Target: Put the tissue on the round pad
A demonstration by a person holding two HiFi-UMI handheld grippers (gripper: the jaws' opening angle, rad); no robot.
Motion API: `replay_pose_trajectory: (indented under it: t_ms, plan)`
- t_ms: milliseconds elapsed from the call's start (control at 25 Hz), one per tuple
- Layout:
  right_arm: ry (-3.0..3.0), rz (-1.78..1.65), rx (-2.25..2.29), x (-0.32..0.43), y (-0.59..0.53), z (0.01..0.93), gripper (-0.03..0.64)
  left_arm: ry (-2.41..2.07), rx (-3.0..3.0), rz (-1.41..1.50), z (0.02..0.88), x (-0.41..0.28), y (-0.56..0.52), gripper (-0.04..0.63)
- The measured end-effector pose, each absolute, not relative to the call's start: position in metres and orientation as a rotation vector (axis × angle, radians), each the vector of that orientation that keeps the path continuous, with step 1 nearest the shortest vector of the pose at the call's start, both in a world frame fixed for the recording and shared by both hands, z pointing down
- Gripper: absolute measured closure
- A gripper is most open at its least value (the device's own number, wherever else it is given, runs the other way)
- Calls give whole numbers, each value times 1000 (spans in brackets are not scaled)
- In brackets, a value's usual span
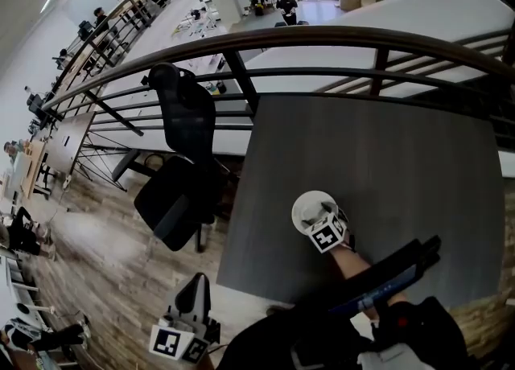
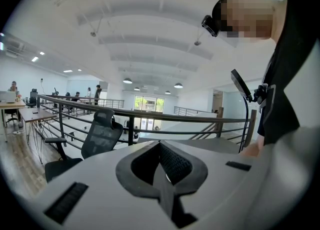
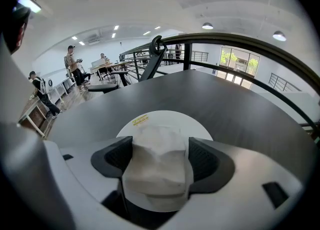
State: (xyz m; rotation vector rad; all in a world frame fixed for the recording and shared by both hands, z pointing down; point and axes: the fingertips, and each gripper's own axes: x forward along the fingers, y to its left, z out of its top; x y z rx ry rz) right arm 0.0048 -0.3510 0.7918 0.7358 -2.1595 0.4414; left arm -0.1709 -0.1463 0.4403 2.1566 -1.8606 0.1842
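Tissue point(image 3: 158, 176), white and folded, clamped between the jaws of right tool point(image 3: 161, 155) over white round pad point(image 3: 192, 124), lower centre on dark counter point(image 1: 386, 175); left tool point(image 2: 162, 174), lower left, jaws together, empty.

A crumpled white paper tissue point(image 3: 157, 166) lies over a white round pad point(image 3: 167, 118) with a small yellow label point(image 3: 140, 120). The table point(image 1: 386, 167) is dark grey, faintly wood-grained. The left gripper point(image 2: 162, 166) and right gripper point(image 3: 160, 159) are pale grey with black ribbed pads point(image 3: 202, 159). The right one's cube point(image 1: 325, 238) has black-and-white square markers. At left is a black mesh office chair point(image 1: 181, 167).
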Motion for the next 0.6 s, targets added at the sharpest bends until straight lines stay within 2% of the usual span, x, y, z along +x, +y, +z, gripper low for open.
replay_pose_trajectory:
  t_ms: [360, 520, 560, 600]
  plan:
    - [-2288, 331, 843, -2, -362, 734, 285, -1817, 2228, 56, 420, -156, -158, 592]
    - [-2379, 321, 918, -3, -369, 694, 285, -1800, 2247, 118, 429, -157, -159, 592]
    - [-2403, 329, 940, -3, -370, 682, 294, -1789, 2260, 103, 427, -154, -162, 592]
    - [-2426, 328, 962, -1, -372, 670, 367, -1781, 2269, 104, 427, -152, -163, 592]
